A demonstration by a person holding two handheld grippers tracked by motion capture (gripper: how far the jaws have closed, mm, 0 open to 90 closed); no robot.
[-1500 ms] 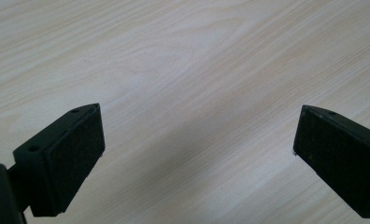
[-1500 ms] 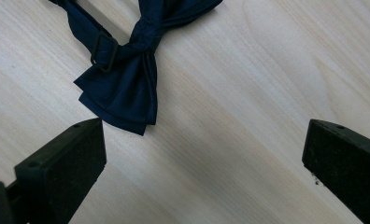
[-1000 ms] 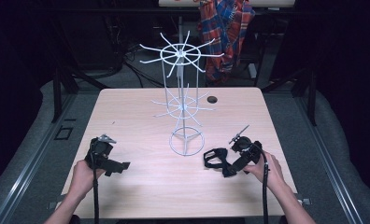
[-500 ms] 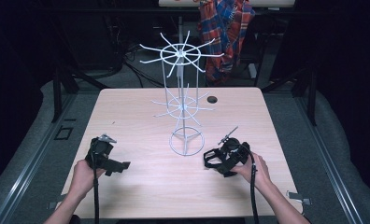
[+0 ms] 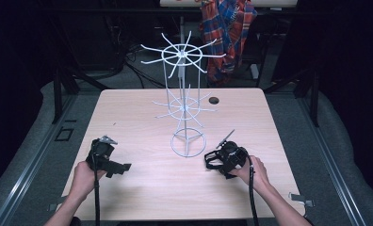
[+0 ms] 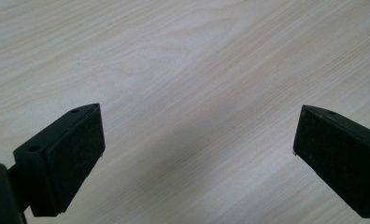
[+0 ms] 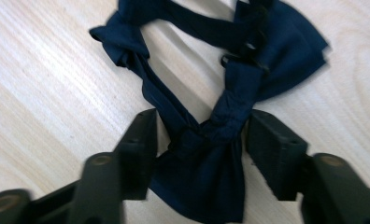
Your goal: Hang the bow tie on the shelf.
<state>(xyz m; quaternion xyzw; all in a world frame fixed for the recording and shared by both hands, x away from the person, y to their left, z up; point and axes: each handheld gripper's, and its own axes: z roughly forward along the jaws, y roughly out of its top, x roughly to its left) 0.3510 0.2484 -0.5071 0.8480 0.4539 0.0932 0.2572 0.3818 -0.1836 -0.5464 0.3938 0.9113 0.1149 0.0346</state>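
A dark navy bow tie (image 7: 206, 154) lies on the wooden table (image 5: 142, 188), right of the base ring of a white wire display stand (image 5: 184, 94). My right gripper (image 7: 202, 119) is low over it, its two jaws standing either side of the knot with a small gap left, so it is open. In the high view the bow tie (image 5: 212, 159) pokes out left of the right gripper (image 5: 220, 160). Over bare wood at the table's front left, my left gripper (image 6: 200, 112) is wide open and holds nothing; the high view shows it (image 5: 116, 165) there.
The stand's spokes fan out at two levels over the table's middle. A small dark round spot (image 5: 214, 100) sits on the table behind the stand. A plaid shirt (image 5: 227, 28) hangs beyond the far edge. Bare wood stretches between the two hands.
My right gripper has slid left along the table onto the bow tie, so its jaws now straddle the knot. The left gripper has not moved.
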